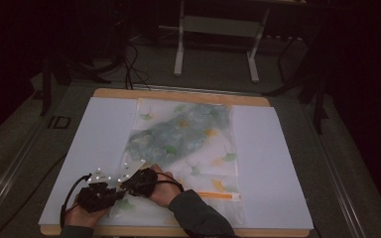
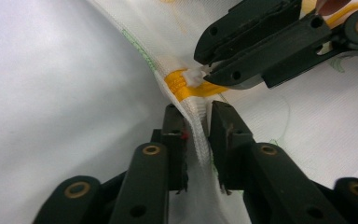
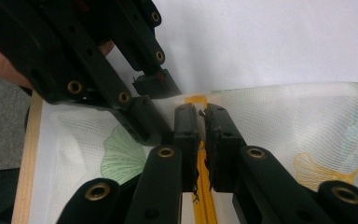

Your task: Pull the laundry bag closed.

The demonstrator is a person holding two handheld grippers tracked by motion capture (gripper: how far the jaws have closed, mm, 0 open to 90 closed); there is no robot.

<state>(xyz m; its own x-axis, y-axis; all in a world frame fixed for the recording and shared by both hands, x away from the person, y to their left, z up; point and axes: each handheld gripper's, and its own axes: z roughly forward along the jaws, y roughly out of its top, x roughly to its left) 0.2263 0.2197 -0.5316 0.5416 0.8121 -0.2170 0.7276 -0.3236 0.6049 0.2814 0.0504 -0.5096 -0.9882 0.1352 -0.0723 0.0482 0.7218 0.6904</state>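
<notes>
Mesh bag [image 1: 183, 144] lies flat on the desk [image 1: 104, 129], its yellow zipper [image 3: 204, 196] running rightward from both grippers. Left hand-held gripper [image 2: 196, 122] pinches the bag's corner fabric; right hand-held gripper [image 3: 201, 122], just beside it, is clamped on the zipper pull [image 2: 193, 77].

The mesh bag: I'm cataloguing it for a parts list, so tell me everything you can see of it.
The mesh bag is a flat, white, see-through net pouch printed with green and yellow ginkgo leaves. It lies on a white sheet, with a bluish cloth inside. An orange zipper runs along its near edge. At that zipper's end, the left tongs pinch the mesh edge, and the right tongs clamp the white zipper pull.
</notes>
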